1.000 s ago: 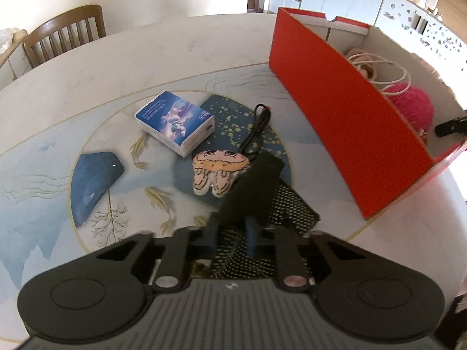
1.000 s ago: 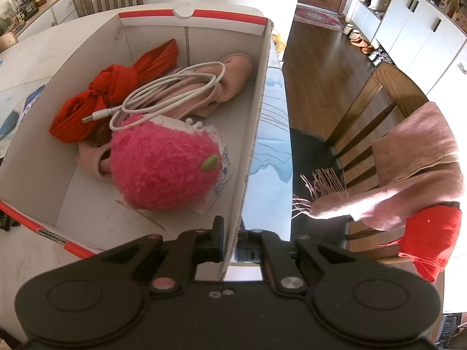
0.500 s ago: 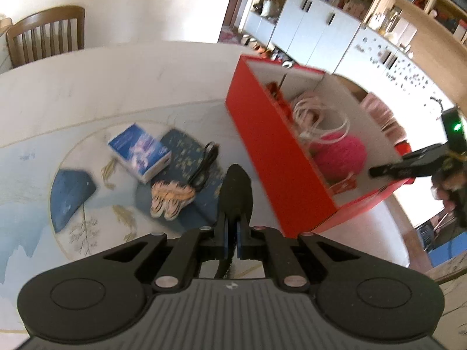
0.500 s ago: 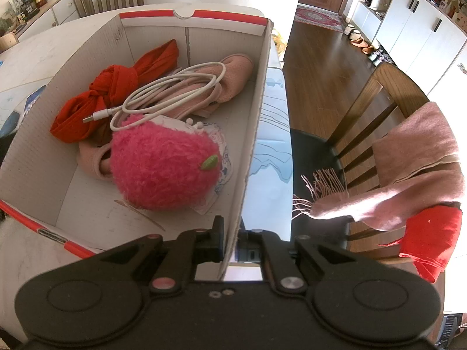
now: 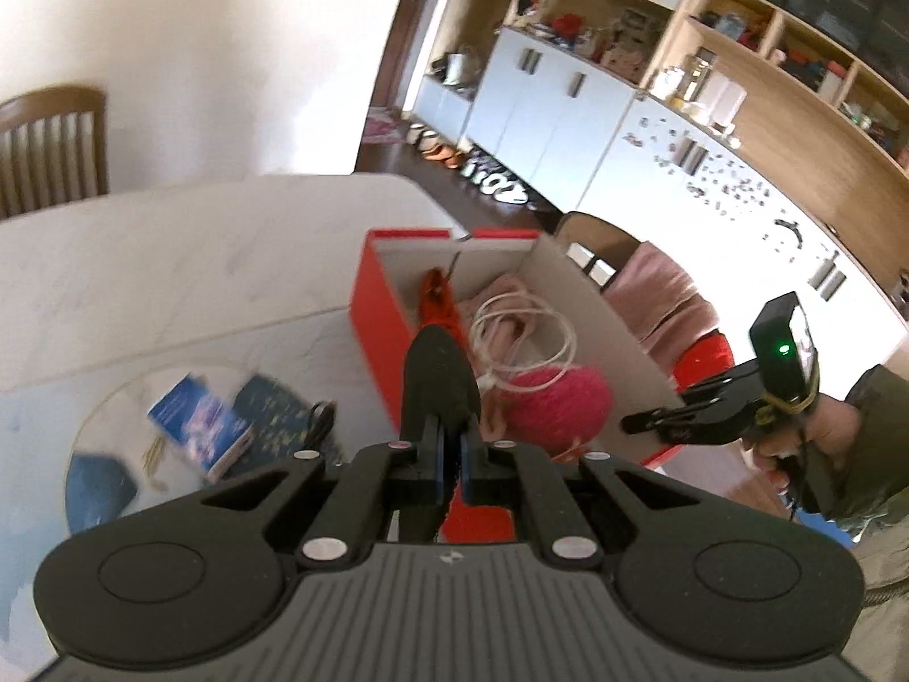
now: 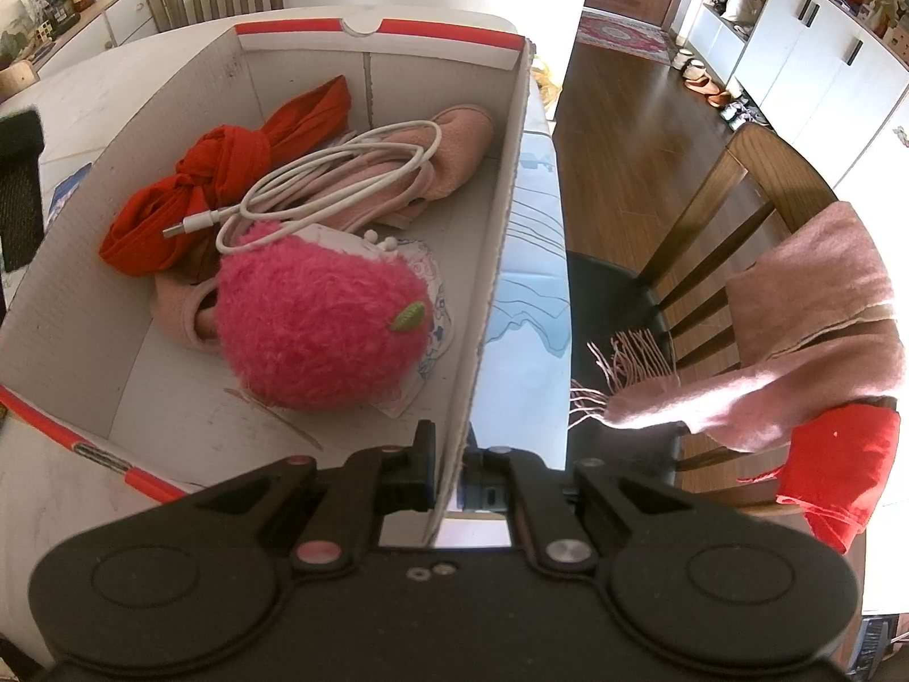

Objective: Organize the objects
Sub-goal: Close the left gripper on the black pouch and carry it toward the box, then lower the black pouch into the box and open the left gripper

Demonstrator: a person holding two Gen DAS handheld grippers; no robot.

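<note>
Here, nearest the left wrist camera, the left hand-held gripper (image 5: 449, 449) is clamped on a black pouch (image 5: 437, 381), whose rounded end sticks up past the fingers, lifted clear of the counter (image 5: 170, 261); below and to the left, a blue booklet-like pack (image 5: 199, 420) lies on the counter's painted round patch, with a black cord (image 5: 321, 418) just beside it; further on stands the red box (image 5: 378, 307), open at the top. In the right wrist view, the right hand-held gripper (image 6: 449, 472) pinches the box's right wall between its narrow jaws, one finger inside and one outside; inside the box, closest, sits a fluffy pink ball (image 6: 318, 329) on a pale patterned cloth; behind it a coiled white cable (image 6: 341, 170) rests on a pink fabric piece (image 6: 454, 148), and a knotted red cloth (image 6: 227, 170) lies at the left; beyond the counter edge a wooden chair (image 6: 738, 204) carries a pink scarf (image 6: 824, 318).
</note>
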